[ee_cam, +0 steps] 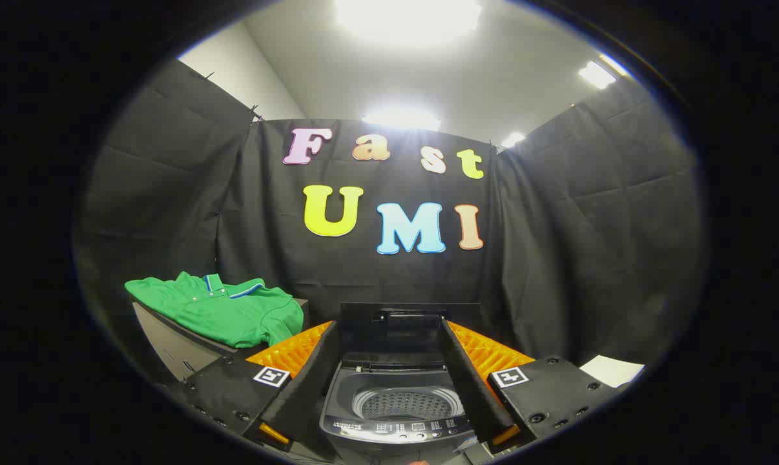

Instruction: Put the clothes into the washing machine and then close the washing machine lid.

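A green polo shirt [225,309] with a blue-and-white trimmed collar lies on a low surface to the left of the fingers. Straight ahead stands a top-loading washing machine [396,423] with its dark lid [405,332] raised at the back. Its perforated drum [405,405] looks bare inside. My gripper [393,336] is open, its two fingers spread wide on either side of the machine's opening. Nothing is between them.
The shirt rests on a grey cabinet or table [176,345] to the left of the machine. A white sheet [612,370] lies to the right, beyond the right finger. Black cloth walls close in the booth behind and on both sides.
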`<state>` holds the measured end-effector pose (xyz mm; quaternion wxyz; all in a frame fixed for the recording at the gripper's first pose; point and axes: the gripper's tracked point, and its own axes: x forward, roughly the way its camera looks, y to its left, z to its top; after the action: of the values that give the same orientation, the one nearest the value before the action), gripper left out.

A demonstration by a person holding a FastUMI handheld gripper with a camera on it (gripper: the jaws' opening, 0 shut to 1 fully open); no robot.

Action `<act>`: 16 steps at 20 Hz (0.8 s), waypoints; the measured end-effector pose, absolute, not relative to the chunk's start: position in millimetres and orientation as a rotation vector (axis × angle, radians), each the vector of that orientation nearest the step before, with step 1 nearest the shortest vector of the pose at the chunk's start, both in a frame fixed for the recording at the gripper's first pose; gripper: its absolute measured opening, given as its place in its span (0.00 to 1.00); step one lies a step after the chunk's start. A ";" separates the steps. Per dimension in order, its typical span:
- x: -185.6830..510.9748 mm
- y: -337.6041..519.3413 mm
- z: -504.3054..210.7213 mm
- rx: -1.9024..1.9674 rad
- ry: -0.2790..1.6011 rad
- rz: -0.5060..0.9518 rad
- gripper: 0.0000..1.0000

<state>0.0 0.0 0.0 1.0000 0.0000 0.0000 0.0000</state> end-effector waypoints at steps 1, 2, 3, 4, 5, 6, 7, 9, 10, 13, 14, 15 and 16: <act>-0.6 -0.8 -0.9 -0.004 0.003 -0.001 0.97; -1.3 -4.0 -0.4 -0.007 0.004 -0.007 0.98; -2.4 -6.7 0.0 -0.006 0.003 -0.010 0.97; -2.8 -6.7 -0.7 -0.005 0.008 -0.012 0.98; -2.5 -8.2 -1.6 -0.011 0.013 -0.017 0.98; -1.9 -12.0 -1.5 -0.020 0.016 -0.023 0.98; -1.5 -13.8 0.2 -0.028 0.013 -0.027 0.97; -2.5 -15.3 5.0 -0.028 0.002 -0.030 0.97; -1.9 -15.8 5.9 -0.024 -0.002 -0.032 0.98; -1.6 -16.5 9.5 -0.017 -0.010 -0.035 0.98; -2.1 -17.5 10.2 -0.018 -0.013 -0.037 0.98; -3.0 -18.2 12.7 -0.018 -0.019 -0.039 0.98; -4.2 -18.4 13.7 -0.020 -0.021 -0.039 0.97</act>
<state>-4.2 -18.4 13.7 0.9997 -0.0101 -0.0105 -0.0194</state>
